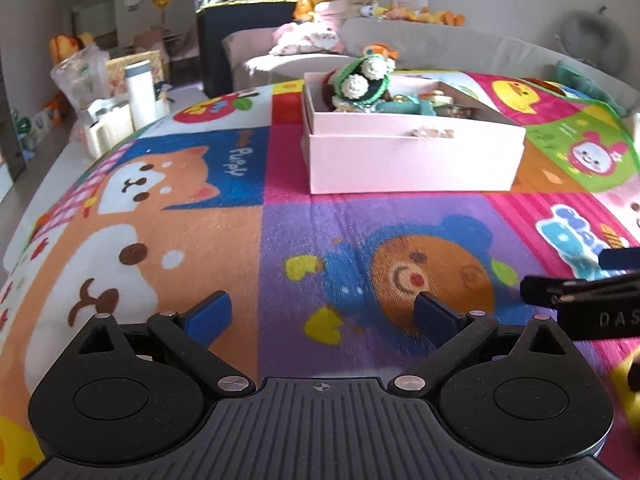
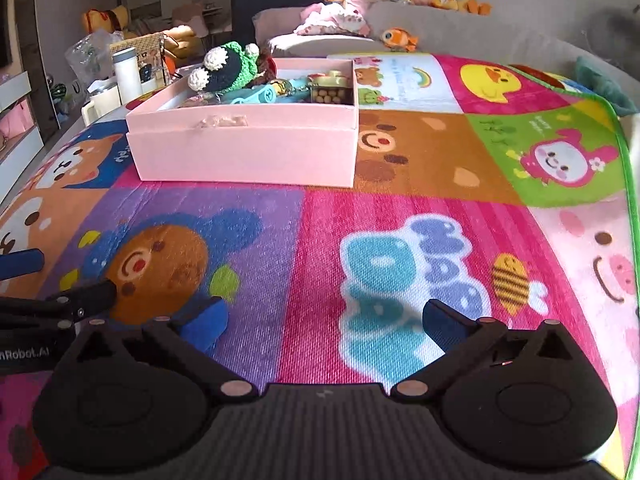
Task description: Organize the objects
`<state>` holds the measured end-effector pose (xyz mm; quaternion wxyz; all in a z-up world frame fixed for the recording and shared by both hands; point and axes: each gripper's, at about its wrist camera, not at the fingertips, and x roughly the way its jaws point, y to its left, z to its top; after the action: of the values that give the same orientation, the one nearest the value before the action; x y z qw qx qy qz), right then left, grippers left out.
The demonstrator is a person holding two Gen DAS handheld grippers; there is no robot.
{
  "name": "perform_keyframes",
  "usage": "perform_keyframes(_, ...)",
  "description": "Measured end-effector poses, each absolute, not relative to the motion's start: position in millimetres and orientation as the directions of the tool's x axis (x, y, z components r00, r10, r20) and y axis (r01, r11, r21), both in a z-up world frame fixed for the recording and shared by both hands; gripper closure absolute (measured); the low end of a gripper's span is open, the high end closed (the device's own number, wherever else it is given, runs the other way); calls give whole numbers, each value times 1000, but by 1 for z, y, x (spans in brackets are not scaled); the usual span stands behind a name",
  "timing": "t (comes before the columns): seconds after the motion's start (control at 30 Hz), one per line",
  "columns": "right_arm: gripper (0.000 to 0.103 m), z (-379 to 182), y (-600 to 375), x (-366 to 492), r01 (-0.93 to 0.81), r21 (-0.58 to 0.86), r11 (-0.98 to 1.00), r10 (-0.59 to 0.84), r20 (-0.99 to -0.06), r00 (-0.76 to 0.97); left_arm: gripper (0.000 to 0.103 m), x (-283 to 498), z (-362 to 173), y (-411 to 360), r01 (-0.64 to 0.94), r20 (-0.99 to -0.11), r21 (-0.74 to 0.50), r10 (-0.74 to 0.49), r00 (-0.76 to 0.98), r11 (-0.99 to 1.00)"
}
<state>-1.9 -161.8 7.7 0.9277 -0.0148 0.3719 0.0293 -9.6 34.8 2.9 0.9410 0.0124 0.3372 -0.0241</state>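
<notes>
So the pink box (image 2: 244,148) sits toward the far side of the cartoon play mat (image 2: 360,216), lid off, stuffed with little things: a green crochet frog toy (image 2: 224,66) poking up at its far left corner, a teal toy (image 2: 256,94) in the middle, and a small case of brown beads (image 2: 330,94) at the far right corner. The whole near half of the mat, from the box's front wall to both grippers, is bare, and so is the stretch right of the box out to the mat's green edge.

The left gripper (image 1: 322,318) hangs over the bear panel, fingers spread wide, nothing between them. The right gripper (image 2: 322,322) is the same deal, spread wide and holding nothing, over the pink striped panel.

Readable text: "Puppy" (image 1: 239,156) on the blue dog panel, and "DAS" on the other gripper's body at the left view's right edge.
</notes>
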Motion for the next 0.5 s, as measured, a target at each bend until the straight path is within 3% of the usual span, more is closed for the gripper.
perform_keyframes(0.5, 0, 3, -164, -4, -88, 5, 996, 71, -645, 761, 2, -8, 1, 33, 39, -635, 14, -21, 772, 999)
